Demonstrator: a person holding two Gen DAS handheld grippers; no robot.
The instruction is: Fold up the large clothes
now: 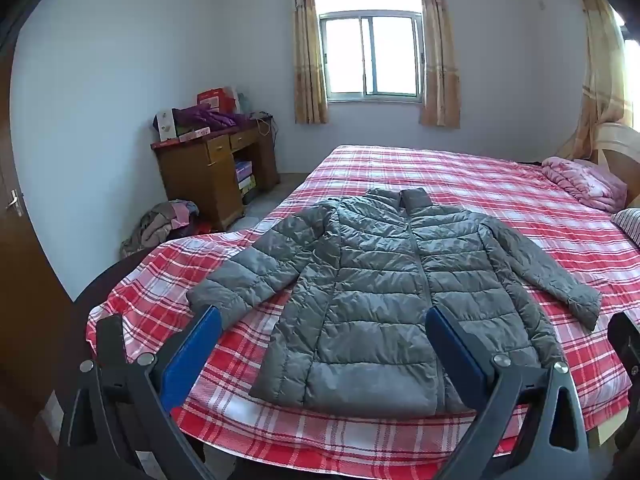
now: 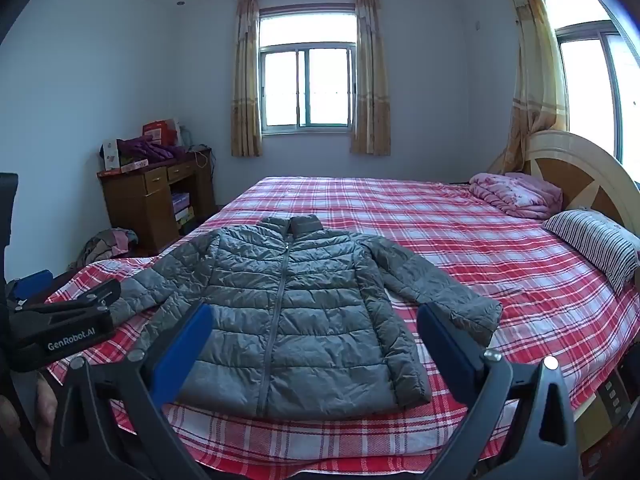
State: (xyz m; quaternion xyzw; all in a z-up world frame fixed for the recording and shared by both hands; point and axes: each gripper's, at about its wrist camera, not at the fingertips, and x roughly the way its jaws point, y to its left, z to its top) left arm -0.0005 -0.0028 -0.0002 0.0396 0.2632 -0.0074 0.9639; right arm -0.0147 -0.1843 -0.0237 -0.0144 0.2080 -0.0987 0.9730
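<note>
Left wrist view looks across a wide bed [image 1: 460, 184] covered by a red, white and pink plaid sheet [image 1: 520, 220]. A grey quilted puffer jacket [image 1: 380, 280] lies flat and face up near the foot edge of the bed, zipped closed, collar pointing toward the far edge, hem toward the near edge, both sleeves spread outward and down. A folded pink quilt [image 1: 584, 180] sits at the head end of the bed, with a striped pillow [image 1: 630, 224] just beside it. Beyond the bed's far left corner stands a wooden desk [image 1: 208, 172] stacked with boxes, and a heap of clothes [image 1: 160, 226] lies on the floor near it. A curtained window [image 1: 372, 56] fills the far wall.

The left gripper [image 1: 322, 318] hangs above the near edge of the bed, its blue-padded fingers [image 1: 188, 356] spread wide apart and holding nothing, the jacket's lower half framed between them.

Right wrist view shows the right gripper [image 2: 314, 318] likewise above the near edge, fingers [image 2: 180, 356] released and wide, clear of the jacket's hem.
</note>
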